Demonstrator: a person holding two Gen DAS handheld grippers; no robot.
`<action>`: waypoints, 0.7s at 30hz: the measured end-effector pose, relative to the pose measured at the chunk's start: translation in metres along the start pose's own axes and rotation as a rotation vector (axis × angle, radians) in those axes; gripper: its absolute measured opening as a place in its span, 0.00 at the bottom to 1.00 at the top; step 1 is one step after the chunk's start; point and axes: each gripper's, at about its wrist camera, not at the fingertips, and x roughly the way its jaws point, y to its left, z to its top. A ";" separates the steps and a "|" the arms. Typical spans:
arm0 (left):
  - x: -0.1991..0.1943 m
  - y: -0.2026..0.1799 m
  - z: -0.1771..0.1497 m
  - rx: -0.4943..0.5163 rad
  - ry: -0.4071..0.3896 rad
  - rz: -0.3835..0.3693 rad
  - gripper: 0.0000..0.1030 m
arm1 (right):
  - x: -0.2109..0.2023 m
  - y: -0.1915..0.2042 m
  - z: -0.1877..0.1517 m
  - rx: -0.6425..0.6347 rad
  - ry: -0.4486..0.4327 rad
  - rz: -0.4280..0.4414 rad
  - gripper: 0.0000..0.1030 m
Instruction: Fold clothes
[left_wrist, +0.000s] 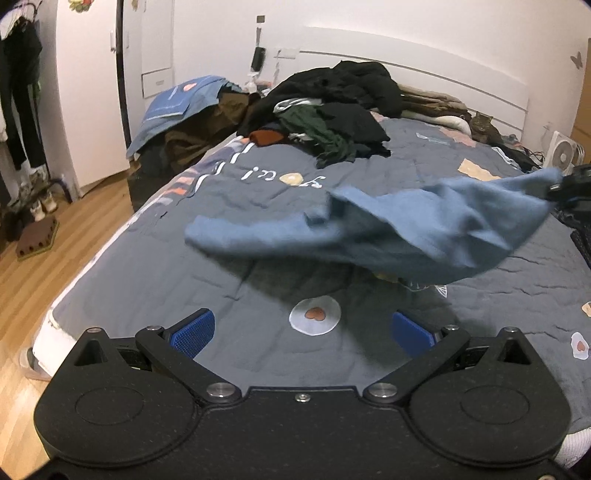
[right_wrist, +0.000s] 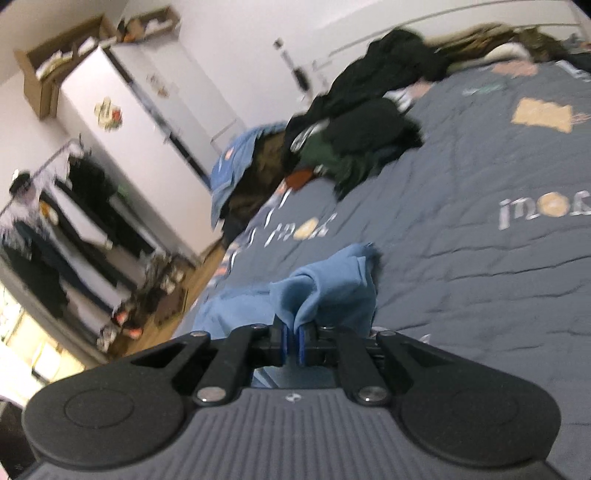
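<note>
Lifting blue garment over bed: right gripper clamped on it, left gripper spread empty; needs a second grab.

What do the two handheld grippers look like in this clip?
Left gripper: matte black body, two round discs, black linkage arms with silver pivot bolts, blue textured pads. Right gripper: same build, but with a ribbed grey top plate. No sleeves or cables visible.

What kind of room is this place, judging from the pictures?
Most likely a home bedroom: a bed under a grey quilt, a pile of clothes on it, and a rack of hanging clothes by a white wardrobe.
</note>
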 end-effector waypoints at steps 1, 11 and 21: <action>-0.001 -0.004 0.001 0.008 -0.002 -0.004 1.00 | -0.011 -0.005 0.003 0.007 -0.019 -0.006 0.05; 0.010 -0.059 0.008 0.077 -0.010 -0.067 1.00 | -0.047 -0.075 -0.018 -0.230 0.099 -0.356 0.11; 0.033 -0.106 -0.010 0.142 -0.013 -0.023 1.00 | -0.023 -0.166 -0.072 -0.048 0.046 -0.357 0.44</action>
